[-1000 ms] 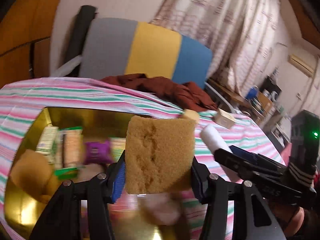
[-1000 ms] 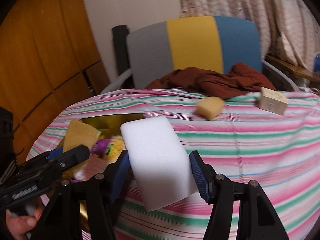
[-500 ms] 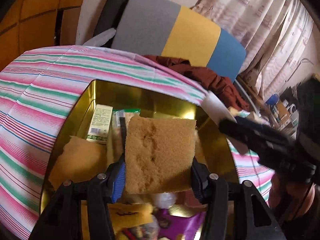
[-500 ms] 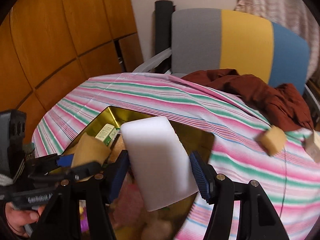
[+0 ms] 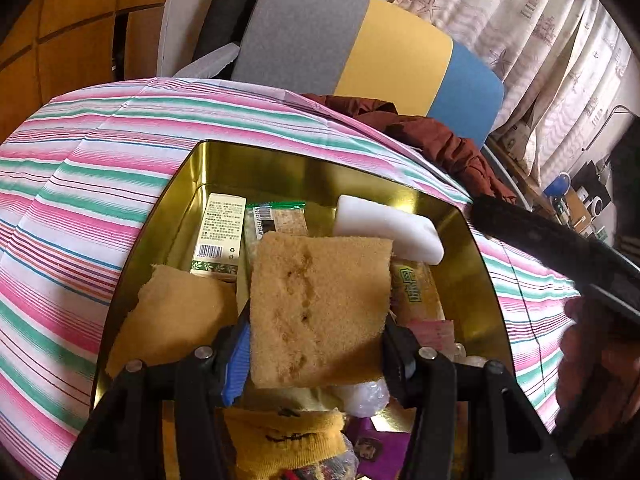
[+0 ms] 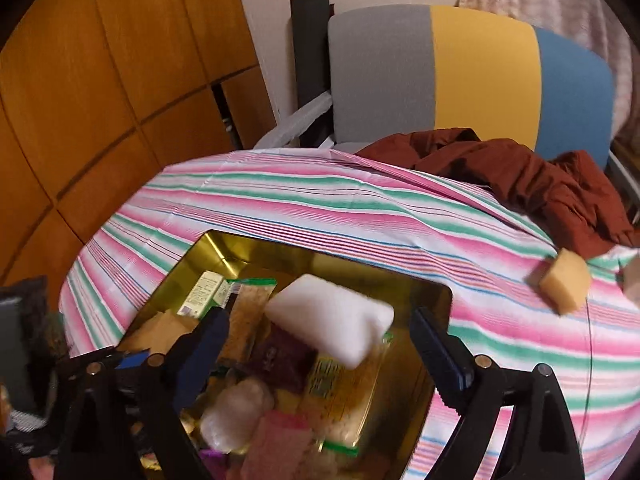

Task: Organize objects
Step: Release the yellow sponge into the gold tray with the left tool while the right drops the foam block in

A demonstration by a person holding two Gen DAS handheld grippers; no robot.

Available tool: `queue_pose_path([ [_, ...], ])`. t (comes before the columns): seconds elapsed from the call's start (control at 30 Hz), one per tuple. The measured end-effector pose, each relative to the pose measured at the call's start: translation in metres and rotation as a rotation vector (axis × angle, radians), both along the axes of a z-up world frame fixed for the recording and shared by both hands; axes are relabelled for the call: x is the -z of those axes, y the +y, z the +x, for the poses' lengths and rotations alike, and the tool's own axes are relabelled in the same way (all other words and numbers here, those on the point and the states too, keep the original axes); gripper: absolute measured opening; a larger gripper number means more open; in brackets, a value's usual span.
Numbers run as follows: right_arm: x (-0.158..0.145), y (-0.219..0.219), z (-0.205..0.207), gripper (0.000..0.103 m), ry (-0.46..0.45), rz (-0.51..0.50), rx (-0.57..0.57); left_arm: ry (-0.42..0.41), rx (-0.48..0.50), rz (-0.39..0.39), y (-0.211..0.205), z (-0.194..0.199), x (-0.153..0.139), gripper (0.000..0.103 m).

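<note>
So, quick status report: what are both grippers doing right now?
Left gripper shut on tan sponge over gold tin. Right gripper just opened; white sponge lying in the tin. Nothing blocking.

1. Both views were warm and rather dim, with a yellowish indoor cast.
2. Fisheye bending was strong: the striped tablecloth (image 5: 92,184) bulged like a dome, and black corners vignetted each picture from 10 to 2 o'clock.
3. In the left wrist view the gold tin (image 5: 276,172) gave soft glare on its far wall toward 12 o'clock; the brown sponge (image 5: 320,312) was sharp.
4. At 3 o'clock a dark blurred shape and a shadowed hand (image 5: 592,364) lacked detail.
5. The right wrist view was softer; the white block (image 6: 332,326) was smeared by motion blur.
6. The curtains (image 5: 532,40) at 1 o'clock looked the brightest.
</note>
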State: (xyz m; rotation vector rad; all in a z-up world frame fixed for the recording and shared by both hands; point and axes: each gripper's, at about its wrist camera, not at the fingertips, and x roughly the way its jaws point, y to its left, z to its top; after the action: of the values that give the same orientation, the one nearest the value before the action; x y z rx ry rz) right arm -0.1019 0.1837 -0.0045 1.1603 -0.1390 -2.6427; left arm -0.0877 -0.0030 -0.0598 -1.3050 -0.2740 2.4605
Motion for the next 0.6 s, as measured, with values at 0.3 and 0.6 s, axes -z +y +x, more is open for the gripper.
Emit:
queue_pose_path([
  [0.3,-0.002,0.009,0.034,0.093,0.027,-0.054,0.011,0.061,-0.062,0.020,-0.010,0.008,-0.023,0.076],
  [0.6,0.001,0.025,0.046,0.093,0.020,-0.089,0.050,0.093,-0.198,0.071,-0.033,0.010,-0.036,0.078],
])
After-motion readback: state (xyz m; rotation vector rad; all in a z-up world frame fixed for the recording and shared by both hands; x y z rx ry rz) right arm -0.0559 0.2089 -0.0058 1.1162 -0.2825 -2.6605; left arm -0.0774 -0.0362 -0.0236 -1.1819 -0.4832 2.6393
